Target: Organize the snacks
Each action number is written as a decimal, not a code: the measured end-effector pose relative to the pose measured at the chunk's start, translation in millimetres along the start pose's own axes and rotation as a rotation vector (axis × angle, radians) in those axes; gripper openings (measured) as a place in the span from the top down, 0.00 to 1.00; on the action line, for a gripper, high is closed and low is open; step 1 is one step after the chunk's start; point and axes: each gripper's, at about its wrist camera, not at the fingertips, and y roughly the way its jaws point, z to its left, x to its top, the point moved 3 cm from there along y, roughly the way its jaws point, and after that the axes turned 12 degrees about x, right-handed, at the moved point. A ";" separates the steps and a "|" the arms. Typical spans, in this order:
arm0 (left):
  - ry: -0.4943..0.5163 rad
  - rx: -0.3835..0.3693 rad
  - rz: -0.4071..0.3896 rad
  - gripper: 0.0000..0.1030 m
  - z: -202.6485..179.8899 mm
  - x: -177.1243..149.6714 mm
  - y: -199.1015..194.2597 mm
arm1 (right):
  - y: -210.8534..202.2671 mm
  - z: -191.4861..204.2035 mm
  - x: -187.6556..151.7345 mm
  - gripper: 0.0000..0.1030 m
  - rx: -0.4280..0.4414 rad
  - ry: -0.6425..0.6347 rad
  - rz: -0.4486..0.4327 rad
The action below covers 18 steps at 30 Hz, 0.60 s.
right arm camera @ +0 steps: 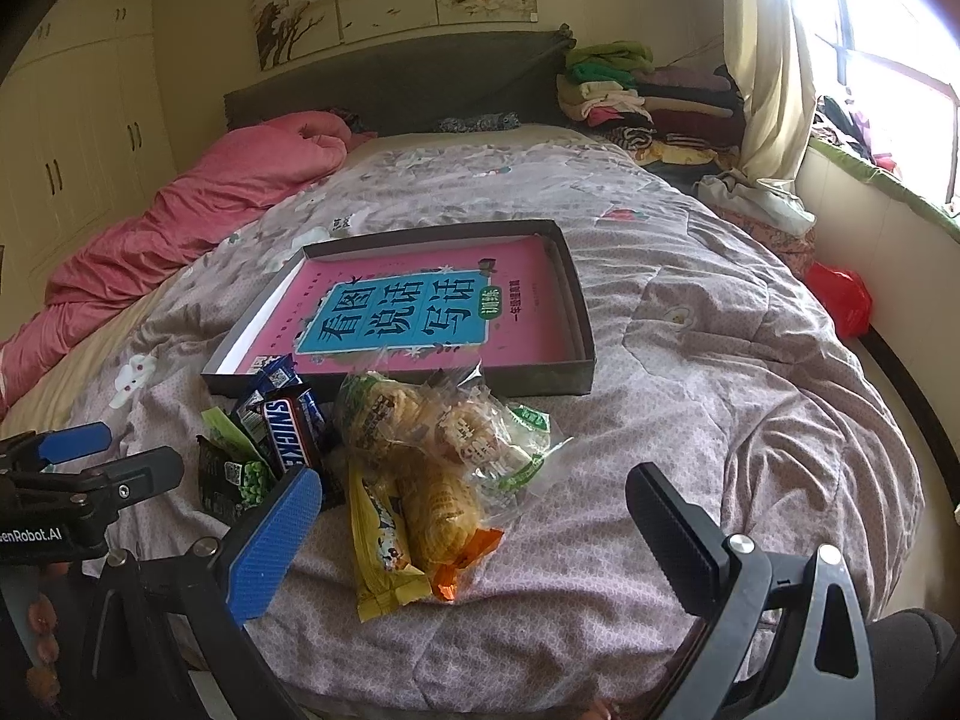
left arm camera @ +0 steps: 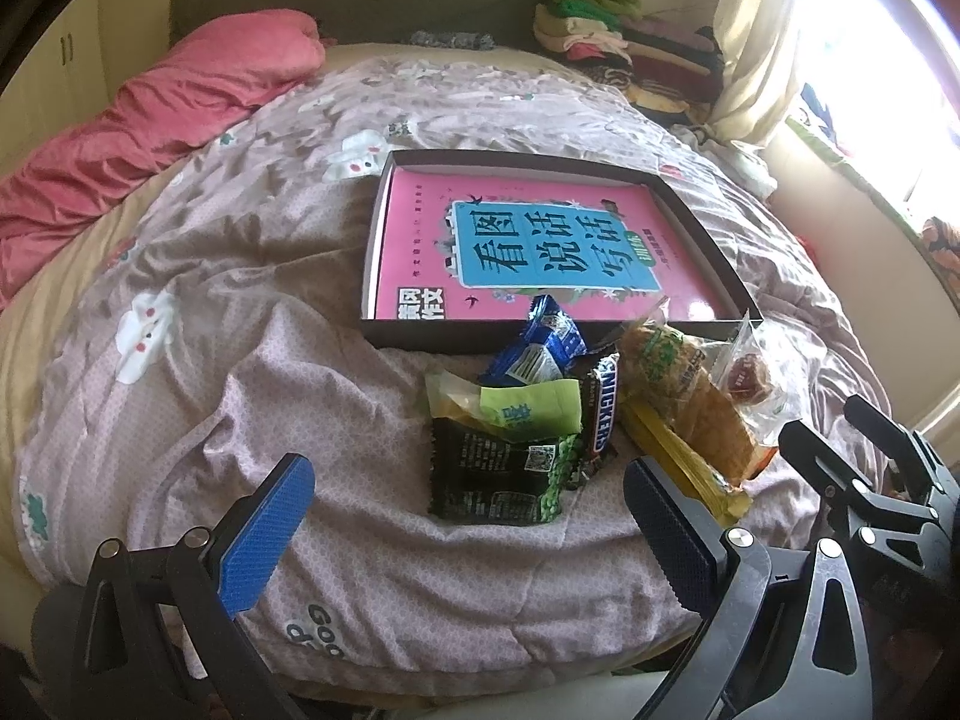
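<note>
Wrapped snacks (left arm camera: 540,414) lie heaped just before the shallow box (left arm camera: 384,228).

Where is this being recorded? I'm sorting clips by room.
A bedroom, most likely: the snacks and a shallow box lie on a bed with a quilt, a headboard behind and folded clothes piled beside it.

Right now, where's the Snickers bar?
In the snack pile before the box: Snickers bar lies between the green pea packet and the bread packet.

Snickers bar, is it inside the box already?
No, the Snickers bar lies on the blanket in the snack pile in front of the box, which holds only a pink book.
</note>
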 end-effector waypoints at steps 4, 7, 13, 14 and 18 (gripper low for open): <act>-0.028 -0.023 0.038 0.00 8.4 0.5 9.8 | 1.3 -7.0 2.2 0.00 -0.002 0.008 0.001; -0.050 -0.042 0.069 0.00 12.4 -0.4 17.0 | 2.0 -14.2 4.2 0.00 -0.003 0.023 0.003; -0.035 -0.092 0.112 0.00 3.5 -6.2 28.1 | 9.4 -21.9 6.3 0.00 0.020 0.030 0.026; -0.037 -0.090 0.116 0.00 3.8 -7.0 30.2 | 10.4 -22.0 6.4 0.00 0.021 0.027 0.029; -0.057 -0.104 0.139 0.00 9.7 -7.9 40.8 | 12.9 -21.8 7.3 0.00 0.033 0.008 0.033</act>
